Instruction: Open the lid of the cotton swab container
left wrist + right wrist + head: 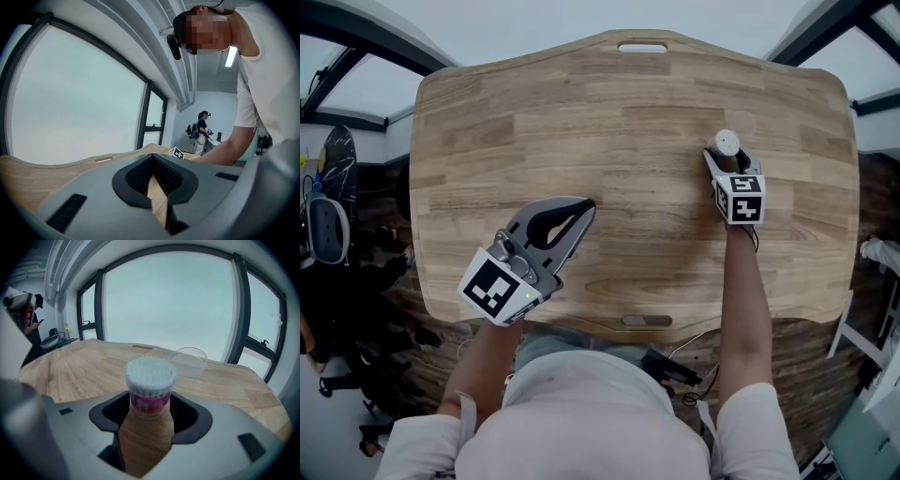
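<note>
Cotton swab container (727, 142): it stands on the wooden table (619, 122), in the right half and on the side far from you. It is packed full of swabs, and their white tips fill the open mouth. A pink label goes around the body.
Lid (190, 360): clear and round, it is off the container. In the right gripper view it lies on the table beyond the container and a little to the right, apart from it. The wood shows through it.
Left arm: you hold the left gripper (588, 205) low over the near left part of the table, almost level, pointing away from you and to the right.
Left fingers: pressed together at the tips. Only table wood shows in the gap behind them.
Right arm: your forearm reaches straight forward over the table, and the right gripper (728, 157) tilts down toward the container.
Right fingers: one on each side of the container, with the pads against its body, pinching it.
Axis of the container: the long axis is upright, the base is on the wood, and the open end points up.
</note>
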A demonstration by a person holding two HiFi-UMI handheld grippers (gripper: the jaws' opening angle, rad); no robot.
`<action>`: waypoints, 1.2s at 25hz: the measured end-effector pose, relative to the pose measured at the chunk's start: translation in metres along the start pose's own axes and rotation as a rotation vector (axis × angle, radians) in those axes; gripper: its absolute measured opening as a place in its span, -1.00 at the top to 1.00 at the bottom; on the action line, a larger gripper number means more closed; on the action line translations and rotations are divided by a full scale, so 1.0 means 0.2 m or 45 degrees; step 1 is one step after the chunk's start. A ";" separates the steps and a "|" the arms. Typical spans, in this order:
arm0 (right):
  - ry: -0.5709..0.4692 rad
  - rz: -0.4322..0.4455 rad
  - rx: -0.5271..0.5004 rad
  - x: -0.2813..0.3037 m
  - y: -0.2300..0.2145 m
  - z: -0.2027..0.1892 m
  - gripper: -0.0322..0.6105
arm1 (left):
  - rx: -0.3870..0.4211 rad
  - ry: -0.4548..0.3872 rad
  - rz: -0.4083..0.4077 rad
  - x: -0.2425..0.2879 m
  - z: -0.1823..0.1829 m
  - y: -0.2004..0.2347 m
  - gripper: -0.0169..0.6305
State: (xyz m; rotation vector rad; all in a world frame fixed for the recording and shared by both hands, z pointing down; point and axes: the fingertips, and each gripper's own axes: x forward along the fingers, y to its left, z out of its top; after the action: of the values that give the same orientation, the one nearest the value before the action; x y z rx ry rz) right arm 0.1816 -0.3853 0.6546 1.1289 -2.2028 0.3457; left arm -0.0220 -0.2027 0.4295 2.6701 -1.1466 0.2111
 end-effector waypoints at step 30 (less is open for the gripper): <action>-0.470 -0.102 0.051 -1.04 0.40 0.43 0.84 | 0.085 -0.118 -0.083 -0.38 0.21 -0.15 0.91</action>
State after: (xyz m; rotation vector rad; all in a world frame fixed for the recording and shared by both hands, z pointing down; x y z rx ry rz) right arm 0.1729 -0.2472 0.4596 1.3898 -2.4648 0.1558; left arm -0.0498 -0.1402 0.3668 2.7976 -1.0945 0.1177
